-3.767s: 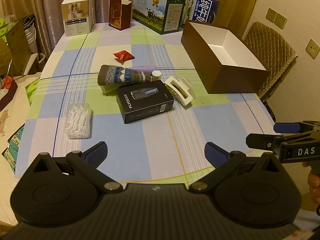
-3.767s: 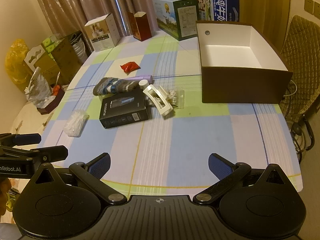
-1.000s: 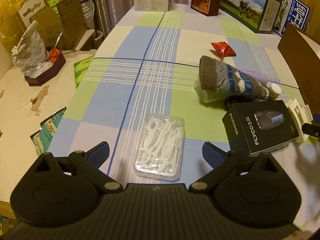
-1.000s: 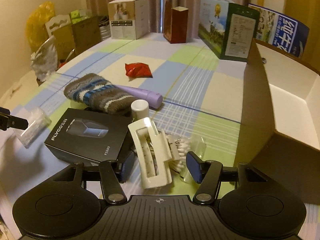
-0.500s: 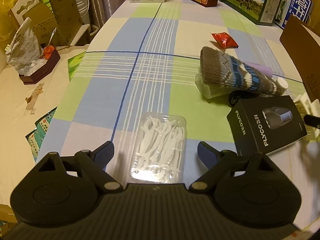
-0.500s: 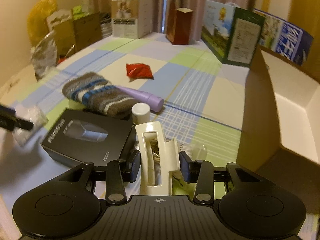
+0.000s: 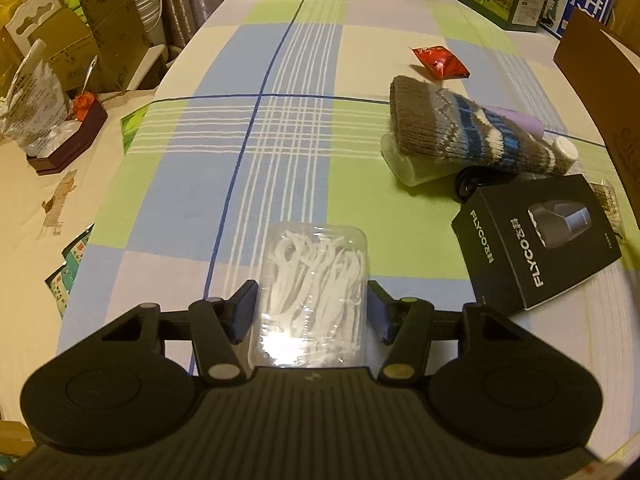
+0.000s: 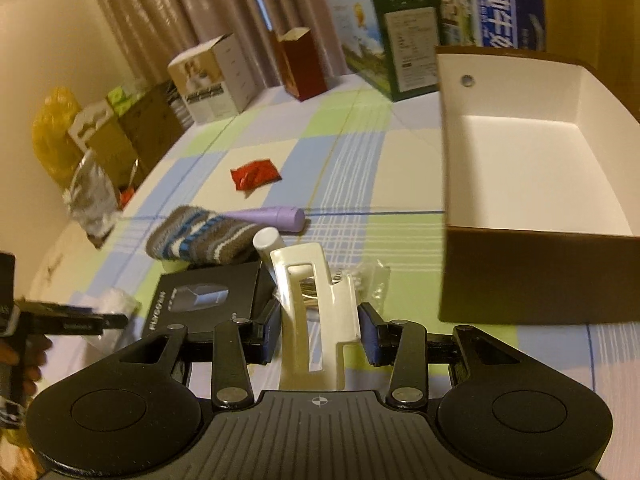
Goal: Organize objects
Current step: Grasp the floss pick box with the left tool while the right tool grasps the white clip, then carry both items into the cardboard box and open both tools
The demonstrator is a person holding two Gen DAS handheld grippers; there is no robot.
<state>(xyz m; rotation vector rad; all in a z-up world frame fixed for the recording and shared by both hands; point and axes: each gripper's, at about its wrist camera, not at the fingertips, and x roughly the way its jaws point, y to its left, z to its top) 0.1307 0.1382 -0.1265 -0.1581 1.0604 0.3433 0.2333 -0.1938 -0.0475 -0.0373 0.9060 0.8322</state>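
Left wrist view: a desk [image 7: 288, 128] under a blue, green and cream checked cloth, cartons along its far edge by curtains. The left gripper [image 7: 311, 307] has its jaws closed on a clear floss-pick box [image 7: 314, 286] lying near the front edge. The right gripper [image 8: 319, 330] clamps a cream hair claw [image 8: 314, 312] beside the open brown box [image 8: 536, 184], whose right side is cut off.

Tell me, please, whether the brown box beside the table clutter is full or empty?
Empty: the brown box shows only bare white floor and walls inside.
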